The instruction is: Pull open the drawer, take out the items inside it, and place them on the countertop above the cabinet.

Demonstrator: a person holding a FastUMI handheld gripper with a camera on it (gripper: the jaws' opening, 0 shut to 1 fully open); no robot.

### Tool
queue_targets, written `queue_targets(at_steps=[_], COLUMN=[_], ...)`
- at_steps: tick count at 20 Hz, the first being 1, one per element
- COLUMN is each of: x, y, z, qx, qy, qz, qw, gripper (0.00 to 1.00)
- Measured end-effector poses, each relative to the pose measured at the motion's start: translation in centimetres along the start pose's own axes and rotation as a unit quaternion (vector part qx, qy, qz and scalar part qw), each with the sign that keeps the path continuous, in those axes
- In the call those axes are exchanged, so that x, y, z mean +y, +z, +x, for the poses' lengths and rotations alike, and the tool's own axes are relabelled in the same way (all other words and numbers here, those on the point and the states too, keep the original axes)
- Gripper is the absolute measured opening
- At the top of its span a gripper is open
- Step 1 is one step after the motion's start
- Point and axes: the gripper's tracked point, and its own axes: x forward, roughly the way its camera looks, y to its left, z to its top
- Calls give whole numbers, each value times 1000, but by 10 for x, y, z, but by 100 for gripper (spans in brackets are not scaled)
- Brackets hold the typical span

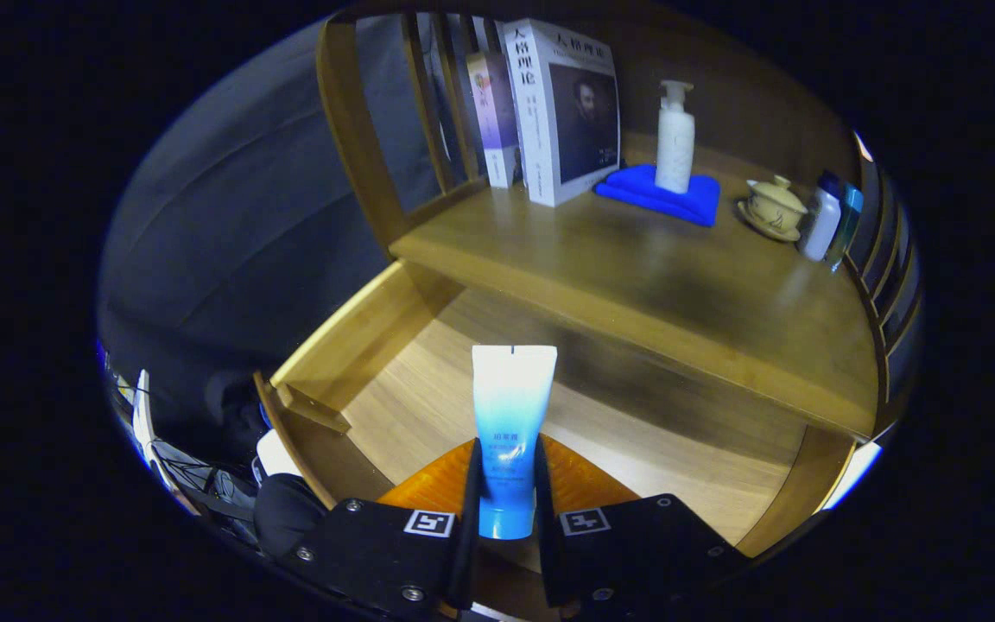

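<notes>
2 fingers of the gripper [506, 492] clench the blue tube [510, 415] above the open drawer [428, 380]; lift clear, then set it on the countertop [636, 268], avoiding the books [562, 112].

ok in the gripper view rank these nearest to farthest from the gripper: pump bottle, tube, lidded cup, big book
1. Tube: clamped between the gripper fingers, over the open drawer.
2. Big book: standing at the back of the countertop, beyond the fingers.
3. Pump bottle on the blue cloth, and the lidded cup to its right: too close to call.
</notes>
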Motion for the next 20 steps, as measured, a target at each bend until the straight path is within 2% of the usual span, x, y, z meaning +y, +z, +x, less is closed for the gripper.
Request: queue_targets(at_steps=[5,10,13,16,20], x=[-7,-35,-64,-99,-125], y=[42,77,98,106,111], z=[-19,-15,-6,4,17], qx=[-68,-113,-144,-170,-181], qy=[-8,-30,-67,-128,-167], qz=[29,76,98,101,139], qw=[997,990,982,972,959], gripper=[30,30,30,30,31])
